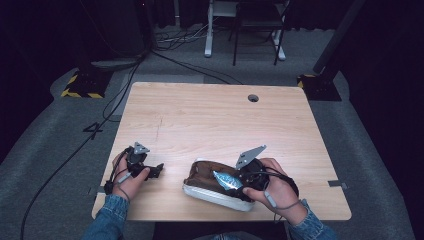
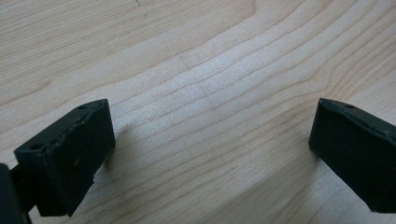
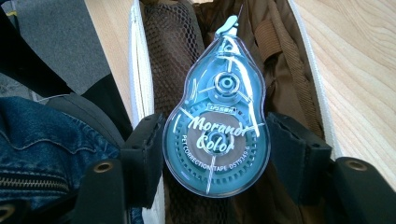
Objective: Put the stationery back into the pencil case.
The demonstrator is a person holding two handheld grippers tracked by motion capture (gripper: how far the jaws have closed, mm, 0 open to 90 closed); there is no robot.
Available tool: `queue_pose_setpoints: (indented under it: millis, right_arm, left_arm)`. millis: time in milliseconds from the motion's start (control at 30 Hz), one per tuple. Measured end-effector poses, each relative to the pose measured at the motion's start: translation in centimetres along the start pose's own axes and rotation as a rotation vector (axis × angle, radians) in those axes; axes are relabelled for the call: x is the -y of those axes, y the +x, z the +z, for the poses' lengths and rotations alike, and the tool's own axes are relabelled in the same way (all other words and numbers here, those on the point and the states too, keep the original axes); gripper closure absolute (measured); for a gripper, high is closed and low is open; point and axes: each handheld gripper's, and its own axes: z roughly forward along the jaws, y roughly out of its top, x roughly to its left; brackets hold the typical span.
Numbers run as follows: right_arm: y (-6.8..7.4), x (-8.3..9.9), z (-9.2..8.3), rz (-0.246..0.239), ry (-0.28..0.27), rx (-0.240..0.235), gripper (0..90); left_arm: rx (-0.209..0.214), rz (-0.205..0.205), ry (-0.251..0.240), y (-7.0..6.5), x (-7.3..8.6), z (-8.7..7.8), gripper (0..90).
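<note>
Your left claw (image 1: 159, 169) is resting near the bench's (image 1: 210, 115) front-left edge, its jaws standing wide apart with nothing but bare wood grain between them in the left gripper view — it is released and idle, well apart from the work. To its right, your right claw (image 3: 215, 154) is grasping the correction tape dispenser (image 3: 218, 116), both pads pressing on the round, wider end of its clear blue shell. The dispenser's long axis is running straight out ahead of that claw, with the narrow tip pointing away from you. Directly beneath and beyond the claw the pencil case (image 1: 212, 192) is lying open, white-edged with a brown lining and a mesh pocket — the dispenser is hanging over that opening, aligned along the case's length. Whether it is already touching the lining I cannot tell. Apart from the dispenser, the case seems to be holding nothing. The right hand is clearly the nearer one, so lowering looks like its job.
</note>
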Motion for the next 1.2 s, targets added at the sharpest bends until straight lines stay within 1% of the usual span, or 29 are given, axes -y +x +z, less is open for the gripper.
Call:
queue_pose_setpoints:
  millis: [133, 167, 267, 333, 400, 433, 467, 533, 733, 967, 1100, 1200]
  right_arm:
    - [-0.2, 0.0, 0.4, 0.008, 0.002, -0.005, 39.4]
    - [-0.2, 0.1, 0.4, 0.018, 0.004, -0.006, 39.4]
    - [-0.3, 0.1, 0.6, 0.027, -0.002, -0.003, 39.2]
    - [-0.3, 0.1, 0.6, 0.018, -0.008, -0.001, 39.0]
    - [-0.3, 0.1, 0.7, -0.001, -0.022, 0.005, 37.3]
    - [-0.3, 0.1, 0.7, -0.017, -0.042, 0.009, 31.2]
    - [-0.2, 0.1, 0.7, -0.024, -0.068, 0.017, 27.1]
    - [-0.2, 0.0, 0.6, -0.03, -0.083, 0.026, 27.5]
    - [0.1, 0.0, 0.1, -0.035, -0.1, 0.027, 28.4]
    - [0.3, -0.1, -1.0, -0.038, -0.151, 0.041, 29.5]
    - [0.1, 0.0, -2.0, -0.037, -0.194, 0.067, 29.5]
    - [-0.4, 0.3, -3.0, -0.023, -0.229, 0.098, 29.5]
  left_arm:
    - [0.0, -0.002, 0.0, 0.0, 0.0, 0.0, 0.5]
    - [-0.001, -0.002, 0.0, 0.0, 0.0, 0.0, 0.5]
    - [0.002, -0.002, 0.001, 0.0, 0.0, 0.0, 0.4]
    - [0.003, -0.002, 0.001, 0.0, 0.0, 0.0, 0.3]
    - [0.003, -0.002, 0.001, 0.0, 0.0, 0.0, 0.3]
    - [0.003, -0.002, 0.002, 0.0, 0.0, 0.0, 0.3]
    - [0.003, -0.002, 0.001, 0.0, 0.0, 0.0, 0.3]
    - [0.003, -0.002, 0.002, 0.0, 0.0, 0.0, 0.3]
    - [0.003, 0.001, 0.001, 0.0, -0.1, 0.1, 0.3]
    - [0.004, 0.005, 0.001, 0.0, -0.1, 0.1, 0.3]
    - [0.005, 0.004, 0.001, 0.0, -0.1, 0.1, 0.3]
    - [0.006, 0.006, 0.001, 0.0, -0.2, 0.1, 0.3]
